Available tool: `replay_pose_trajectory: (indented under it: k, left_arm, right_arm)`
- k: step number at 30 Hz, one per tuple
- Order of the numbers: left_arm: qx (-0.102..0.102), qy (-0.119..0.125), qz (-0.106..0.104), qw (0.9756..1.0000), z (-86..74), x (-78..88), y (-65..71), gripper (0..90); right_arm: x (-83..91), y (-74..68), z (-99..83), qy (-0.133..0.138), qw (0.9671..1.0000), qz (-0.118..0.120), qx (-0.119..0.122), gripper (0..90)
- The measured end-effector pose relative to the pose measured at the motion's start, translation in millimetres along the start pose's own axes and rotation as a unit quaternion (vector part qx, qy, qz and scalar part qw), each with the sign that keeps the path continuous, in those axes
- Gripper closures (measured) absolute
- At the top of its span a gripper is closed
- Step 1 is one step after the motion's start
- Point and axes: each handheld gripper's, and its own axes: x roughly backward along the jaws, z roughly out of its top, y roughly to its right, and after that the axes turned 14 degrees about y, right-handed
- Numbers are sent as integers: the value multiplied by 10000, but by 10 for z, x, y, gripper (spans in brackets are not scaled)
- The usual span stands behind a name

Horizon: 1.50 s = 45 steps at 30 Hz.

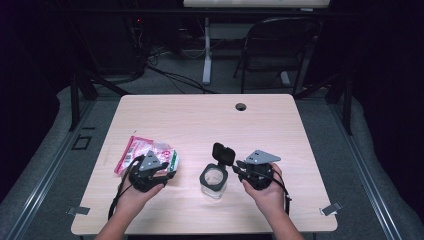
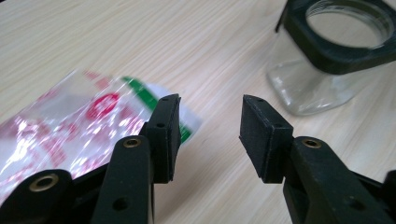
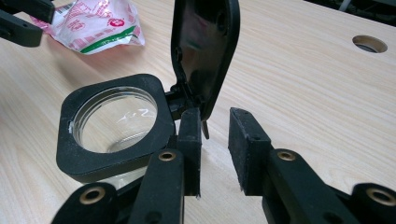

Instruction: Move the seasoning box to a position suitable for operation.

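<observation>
Right gripper view: right hand-held gripper (image 3: 215, 140) gapes beside the jar (image 3: 112, 135), gripping nothing.

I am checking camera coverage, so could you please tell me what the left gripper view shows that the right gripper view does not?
Left gripper view alone: the left gripper's own jaws, open, with the plastic packet beside the left one, and the jar's clear glass body. Right gripper view alone: the right gripper, jaws apart near the hinge, the flip lid standing open, and the table's cable hole. Both share the jar, the packet and the wooden table.
</observation>
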Motion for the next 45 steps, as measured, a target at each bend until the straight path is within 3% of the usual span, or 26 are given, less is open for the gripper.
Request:
replay_pose_trajectory:
  k: [6,9,13,17,23,24,29,33,36,42,45]
  left_arm:
    - [106,239,116,9996,-182,178,-158,581]
    - [301,245,322,9987,-264,220,-243,548]
    - [412,265,429,9979,-348,274,-331,523]
    - [619,230,481,9967,-413,288,-408,496]
    - [630,90,445,9970,-439,245,-444,514]
    - [647,93,514,9965,-444,220,-439,521]
    - [428,-16,539,9976,-426,151,-411,523]
    - [321,79,504,9982,-400,129,-387,469]
    - [162,-31,492,9987,-402,88,-362,445]
    - [-142,-211,597,9979,-408,-16,-293,403]
    - [-153,-153,608,9979,-406,-54,-269,357]
  right_arm:
    - [-10,1,-5,-61,10000,19,8,724]
    - [-9,0,-12,-79,10000,25,22,715]
    - [-7,-1,-35,-117,9999,23,13,704]
    - [9,9,-55,-103,9999,9,39,679]
    - [39,28,-81,-90,9999,-92,74,649]
    - [51,43,-92,-71,9999,-123,49,642]
    - [79,69,-117,-60,9998,-172,-20,632]
    - [102,94,-137,-43,9997,-238,-81,622]
    - [108,107,-142,-17,9995,-265,-149,618]
    - [85,99,-175,-64,9996,-237,-161,614]
    - [86,95,-178,-83,9996,-223,-126,611]
